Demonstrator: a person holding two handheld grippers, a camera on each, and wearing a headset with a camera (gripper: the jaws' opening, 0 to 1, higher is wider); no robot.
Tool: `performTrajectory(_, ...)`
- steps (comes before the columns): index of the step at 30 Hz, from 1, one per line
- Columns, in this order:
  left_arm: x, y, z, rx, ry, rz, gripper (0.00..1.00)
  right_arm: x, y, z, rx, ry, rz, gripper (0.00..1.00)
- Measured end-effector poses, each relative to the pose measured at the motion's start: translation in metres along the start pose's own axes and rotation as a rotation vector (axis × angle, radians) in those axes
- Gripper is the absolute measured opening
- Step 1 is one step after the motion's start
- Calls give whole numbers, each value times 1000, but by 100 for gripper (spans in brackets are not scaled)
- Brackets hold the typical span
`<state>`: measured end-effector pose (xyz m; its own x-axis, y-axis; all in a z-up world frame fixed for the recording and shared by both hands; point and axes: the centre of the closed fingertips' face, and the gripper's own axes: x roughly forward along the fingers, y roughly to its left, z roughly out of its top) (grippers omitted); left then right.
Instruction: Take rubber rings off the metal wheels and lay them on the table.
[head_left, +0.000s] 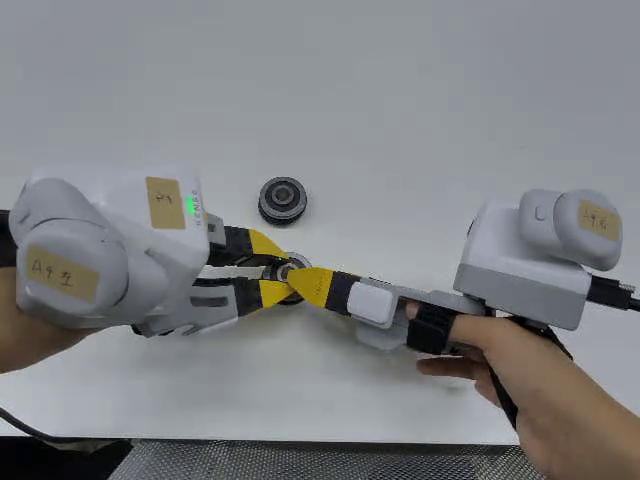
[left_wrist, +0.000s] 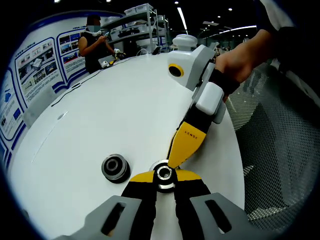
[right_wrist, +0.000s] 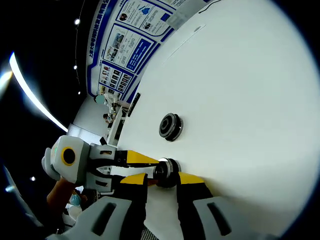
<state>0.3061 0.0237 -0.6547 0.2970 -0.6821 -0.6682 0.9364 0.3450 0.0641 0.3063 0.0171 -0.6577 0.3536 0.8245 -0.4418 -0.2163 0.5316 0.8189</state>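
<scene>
A small metal wheel (head_left: 287, 272) with a black rubber ring around it is held just above the white table (head_left: 400, 120). My left gripper (head_left: 275, 270) comes in from the left, its yellow-tipped jaws shut on the wheel (left_wrist: 164, 174). My right gripper (head_left: 306, 284) reaches in from the right and is shut on the same wheel (right_wrist: 167, 172), so the two sets of jaws cross there. A second wheel (head_left: 283, 198) with its black ring on lies flat on the table behind them, also seen as the second wheel (left_wrist: 115, 167) and the second wheel (right_wrist: 170, 126).
The table's front edge (head_left: 300, 438) runs close below the grippers, with a dark mesh floor (left_wrist: 280, 150) beyond it. Wide bare tabletop stretches behind and to both sides. A person (left_wrist: 92, 40) stands far off by shelves and wall posters.
</scene>
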Motion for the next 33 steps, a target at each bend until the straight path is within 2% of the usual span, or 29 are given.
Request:
performTrajectory(5, 0, 0, 0, 4, 8, -6, 12, 1, 0, 1, 15, -3, -4, 24)
performTrajectory(8, 0, 0, 0, 6, 9, -11, 12, 3, 2, 6, 25, -32, 9, 25)
performTrajectory(10, 0, 0, 0, 6, 9, -10, 12, 4, 1, 4, -5, -7, -4, 24)
performTrajectory(17, 0, 0, 0, 5, 12, -11, 12, 2, 3, 0, -44, 12, 1, 23)
performTrajectory(20, 0, 1, 0, 5, 8, -12, 12, 1, 3, 1, -12, 10, 17, 25)
performTrajectory(24, 0, 0, 0, 6, 11, -11, 12, 0, 4, 1, -37, 0, 20, 25)
performTrajectory(33, 0, 0, 0, 5, 12, -10, 12, -2, 3, 1, -35, -6, 25, 23)
